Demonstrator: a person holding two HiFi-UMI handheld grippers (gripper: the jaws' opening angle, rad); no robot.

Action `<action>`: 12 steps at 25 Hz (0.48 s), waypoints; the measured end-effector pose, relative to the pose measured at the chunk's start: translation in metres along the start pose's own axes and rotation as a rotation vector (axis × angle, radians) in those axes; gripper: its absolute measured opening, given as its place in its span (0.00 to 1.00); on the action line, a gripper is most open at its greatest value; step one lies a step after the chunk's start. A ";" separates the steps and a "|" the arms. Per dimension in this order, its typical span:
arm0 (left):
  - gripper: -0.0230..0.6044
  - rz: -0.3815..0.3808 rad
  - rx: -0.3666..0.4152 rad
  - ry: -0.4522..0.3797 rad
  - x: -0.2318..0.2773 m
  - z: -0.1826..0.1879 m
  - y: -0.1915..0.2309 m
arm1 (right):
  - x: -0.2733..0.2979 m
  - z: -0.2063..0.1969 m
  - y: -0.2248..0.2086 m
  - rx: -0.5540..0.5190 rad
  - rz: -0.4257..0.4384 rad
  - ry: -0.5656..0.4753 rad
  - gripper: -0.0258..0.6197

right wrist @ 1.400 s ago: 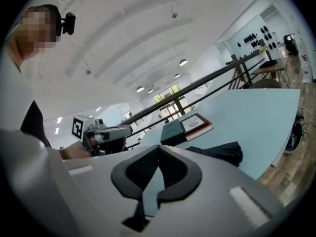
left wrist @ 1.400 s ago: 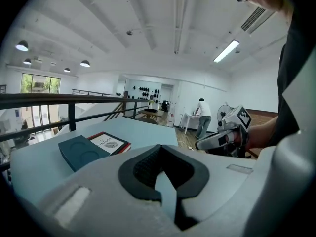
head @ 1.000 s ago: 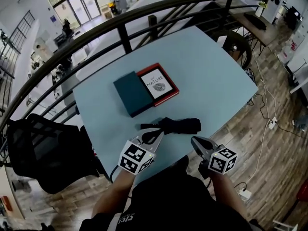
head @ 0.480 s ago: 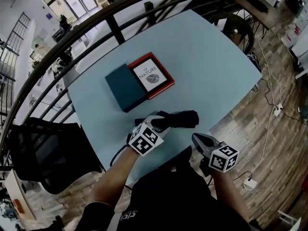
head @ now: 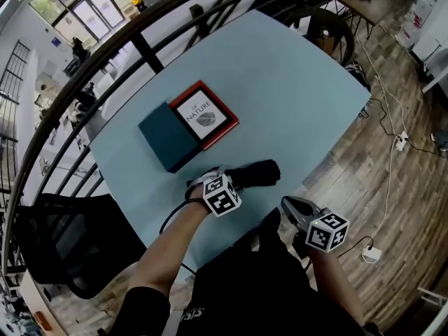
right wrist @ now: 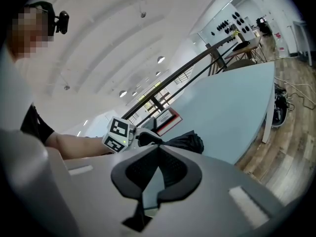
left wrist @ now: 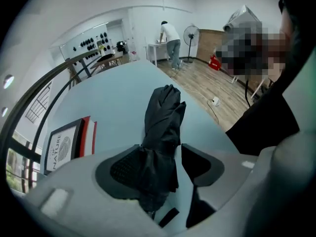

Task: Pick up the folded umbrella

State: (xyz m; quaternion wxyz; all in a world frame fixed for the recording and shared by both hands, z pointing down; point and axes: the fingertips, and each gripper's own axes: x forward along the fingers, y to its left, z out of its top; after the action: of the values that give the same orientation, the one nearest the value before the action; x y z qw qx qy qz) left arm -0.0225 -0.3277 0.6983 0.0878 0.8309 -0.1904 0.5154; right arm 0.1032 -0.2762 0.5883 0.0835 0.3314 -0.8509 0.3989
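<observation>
**Left tool astride the handle end of a folded umbrella, before the grasp**

The folded umbrella (head: 257,173), black and compact, lies flat on the pale blue desk (head: 294,89) near the edge closest to the person. Its long axis runs left to right in the head view. It sits just nearer the person than a red-bordered book (head: 203,112) and a dark teal box (head: 166,138), and touches neither.

The left tool (left wrist: 163,154) points steeply down over the umbrella's left end. Its jaws are opening and the narrow, gathered end of the bundle stands between them. The fabric rests against the left pad, while a clear gap remains at the right pad, so nothing is clamped yet. The right tool (right wrist: 159,149) hangs off the desk's near edge with its jaw tips together and nothing between them.

Handling, as a judgement:
- **Weight and strength:** the umbrella should be light and not fragile.
- **Stiffness:** loose, crumpled canopy folds surround a stiff core of shaft and ribs. The outside will yield and may slip under the pads, and only the core will carry the load.
- **Where to hold:** a sound hold goes across the bundle where it is gathered tight, closing until the fabric is pressed against the core.
- **Balance:** a grip this close to one end would probably let the bulkier far end sag or swing. A hold nearer the middle would lift it more level.
- **Strap:** a small strap shows beneath the jaws. It is too slack to lift the umbrella by.
</observation>
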 end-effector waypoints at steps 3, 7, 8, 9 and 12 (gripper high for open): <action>0.47 0.012 0.045 0.033 0.010 -0.003 0.008 | -0.006 -0.006 -0.008 0.016 -0.019 -0.004 0.04; 0.49 0.002 0.113 0.093 0.021 -0.004 0.015 | -0.015 -0.010 -0.018 0.045 -0.044 -0.015 0.04; 0.53 -0.006 0.130 0.112 0.024 -0.005 0.015 | -0.018 -0.010 -0.020 0.052 -0.047 -0.017 0.04; 0.57 -0.017 0.147 0.133 0.028 -0.006 0.014 | -0.020 -0.009 -0.022 0.056 -0.048 -0.018 0.04; 0.61 -0.057 0.179 0.181 0.041 -0.007 0.005 | -0.025 -0.006 -0.031 0.064 -0.053 -0.014 0.04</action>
State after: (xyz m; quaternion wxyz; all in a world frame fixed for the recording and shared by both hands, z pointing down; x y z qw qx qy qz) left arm -0.0142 -0.3394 0.7378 0.0447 0.7904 -0.1112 0.6007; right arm 0.1415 -0.2735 0.6016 0.0773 0.3592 -0.8293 0.4211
